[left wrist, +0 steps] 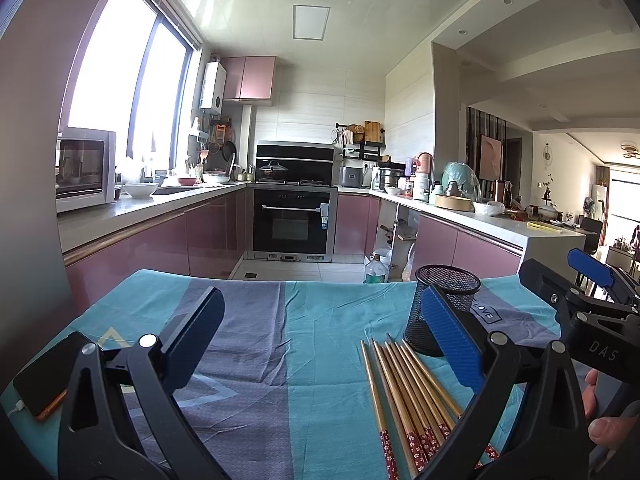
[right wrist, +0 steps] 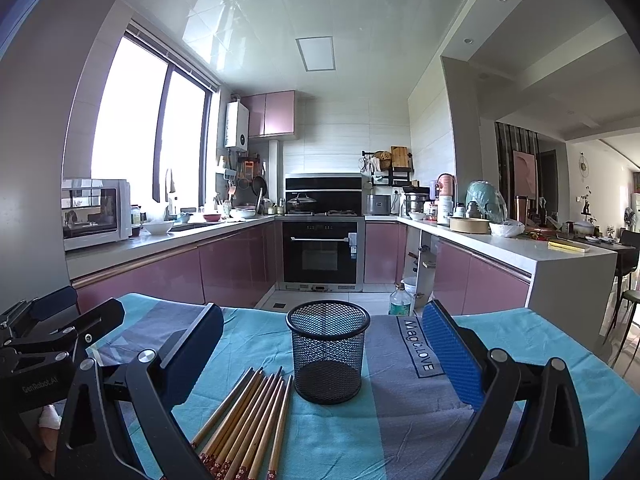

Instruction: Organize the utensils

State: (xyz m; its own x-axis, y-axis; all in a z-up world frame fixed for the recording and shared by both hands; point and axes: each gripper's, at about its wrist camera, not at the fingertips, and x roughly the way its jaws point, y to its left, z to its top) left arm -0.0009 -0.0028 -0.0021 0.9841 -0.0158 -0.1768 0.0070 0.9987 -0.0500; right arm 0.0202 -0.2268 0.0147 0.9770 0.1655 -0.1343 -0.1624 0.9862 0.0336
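Observation:
Several wooden chopsticks (left wrist: 412, 396) with red patterned ends lie side by side on the blue and grey tablecloth (left wrist: 256, 328). A black mesh cup (left wrist: 442, 308) stands upright and empty just beyond their tips. My left gripper (left wrist: 320, 328) is open above the cloth, left of the chopsticks. In the right wrist view, the chopsticks (right wrist: 248, 420) lie in front of the mesh cup (right wrist: 328, 350). My right gripper (right wrist: 324, 344) is open, its jaws standing on either side of the cup, and holds nothing. The right gripper also shows in the left wrist view (left wrist: 560, 280).
A phone (left wrist: 48, 376) with a cable lies on the cloth at the left. Behind the table are pink kitchen cabinets, an oven (left wrist: 294, 220), a microwave (left wrist: 86, 168) and a cluttered counter (left wrist: 460, 208). A water bottle (right wrist: 400, 300) stands on the floor.

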